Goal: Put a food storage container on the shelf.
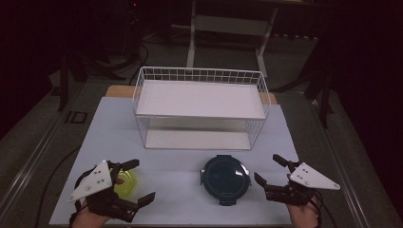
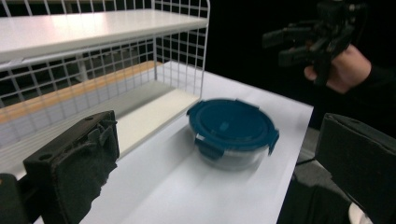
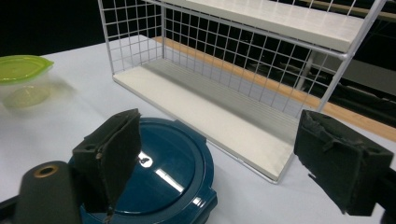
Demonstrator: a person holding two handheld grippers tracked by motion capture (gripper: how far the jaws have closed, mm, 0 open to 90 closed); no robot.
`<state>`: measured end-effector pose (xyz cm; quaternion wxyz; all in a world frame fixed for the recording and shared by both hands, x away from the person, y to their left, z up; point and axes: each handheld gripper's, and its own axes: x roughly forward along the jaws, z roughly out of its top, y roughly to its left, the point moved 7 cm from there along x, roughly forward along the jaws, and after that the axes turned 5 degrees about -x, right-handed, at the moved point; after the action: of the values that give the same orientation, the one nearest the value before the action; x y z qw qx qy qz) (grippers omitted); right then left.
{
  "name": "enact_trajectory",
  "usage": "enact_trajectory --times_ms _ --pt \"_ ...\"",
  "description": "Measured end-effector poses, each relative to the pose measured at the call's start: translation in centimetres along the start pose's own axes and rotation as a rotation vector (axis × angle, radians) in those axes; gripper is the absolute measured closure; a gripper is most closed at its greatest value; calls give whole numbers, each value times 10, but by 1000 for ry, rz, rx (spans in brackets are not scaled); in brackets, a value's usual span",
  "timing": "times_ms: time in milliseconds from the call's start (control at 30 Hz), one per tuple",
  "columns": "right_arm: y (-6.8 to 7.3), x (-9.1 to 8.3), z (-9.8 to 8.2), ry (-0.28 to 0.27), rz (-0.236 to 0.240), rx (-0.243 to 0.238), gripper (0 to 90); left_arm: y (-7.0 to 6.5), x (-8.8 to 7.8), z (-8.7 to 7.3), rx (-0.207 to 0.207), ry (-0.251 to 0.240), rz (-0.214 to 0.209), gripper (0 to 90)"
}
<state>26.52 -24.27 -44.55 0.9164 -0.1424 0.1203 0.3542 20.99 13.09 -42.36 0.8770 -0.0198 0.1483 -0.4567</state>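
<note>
On the white table (image 1: 180, 187), the blue-lidded container (image 1: 225, 176) sits just left of the right claw (image 1: 268, 171), jaws apart.

Left claw (image 1: 134, 181): low at the left of the high view, jaws spread wide with nothing between them, pointing toward the right and slightly away from the person.
Left hand (image 1: 90, 216): comes in from the bottom edge, wrapped round the claw's body under the grey three-cornered plate.
Right claw (image 1: 269, 170): low at the right of the high view, jaws standing wide apart, empty, pointing left and away.
Right hand (image 2: 337, 70): fingers curled round the claw's body, dark sleeve at the wrist.
Spacing: the two claws are well apart, each on its own side.
</note>
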Motion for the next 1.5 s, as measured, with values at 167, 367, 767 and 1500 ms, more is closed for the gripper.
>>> enact_trajectory --times_ms 167,367,767,1500 --pt "1 -3 6 -35 -34 -47 163 -3 15 7 11 23 -15 0" --pt "4 0 7 -26 -29 -80 197 -12 42 11 4 62 -47 0" --pt "5 17 -10 63 64 55 207 -11 97 -7 -137 163 -85 0" --pt "-7 41 -39 278 187 325 99 5 161 -46 -439 292 -132 0"
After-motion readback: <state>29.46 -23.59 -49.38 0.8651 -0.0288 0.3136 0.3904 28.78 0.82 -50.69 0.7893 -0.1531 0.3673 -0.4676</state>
